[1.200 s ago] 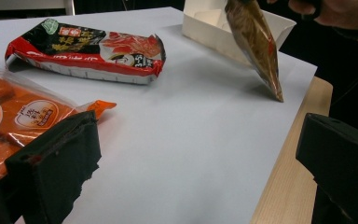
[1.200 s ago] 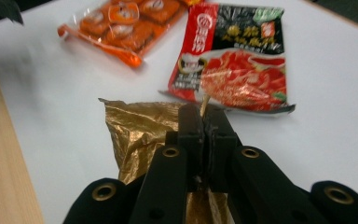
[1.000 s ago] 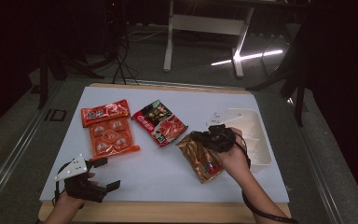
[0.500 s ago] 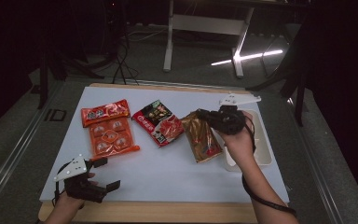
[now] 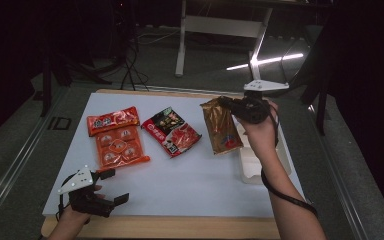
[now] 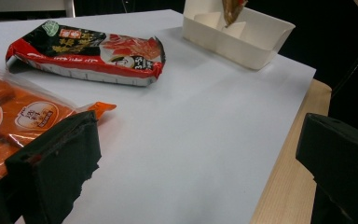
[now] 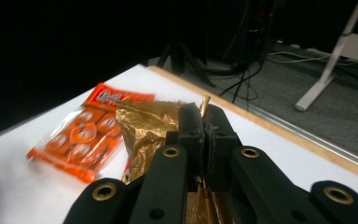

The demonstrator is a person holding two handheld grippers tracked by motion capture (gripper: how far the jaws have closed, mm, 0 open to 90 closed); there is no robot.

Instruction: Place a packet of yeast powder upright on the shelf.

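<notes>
White tabletop (image 5: 190,185): right tongs (image 7: 204,116) pinching gold packet (image 7: 144,123), left tongs (image 6: 191,154) spread.

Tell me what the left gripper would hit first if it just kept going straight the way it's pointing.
Between the open jaws of the left gripper lies bare white table surface. Farther along that line sits the white divided tray, probably the first thing it would meet, though depth is hard to judge. The red-and-black snack bag lies off to the side.

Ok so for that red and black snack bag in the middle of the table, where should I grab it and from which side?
Take the red and black snack bag by a flat crimped end seal, probably the near one. It lies flat, so a low approach with the free, open left gripper suits. The right gripper holds the gold bag.
</notes>
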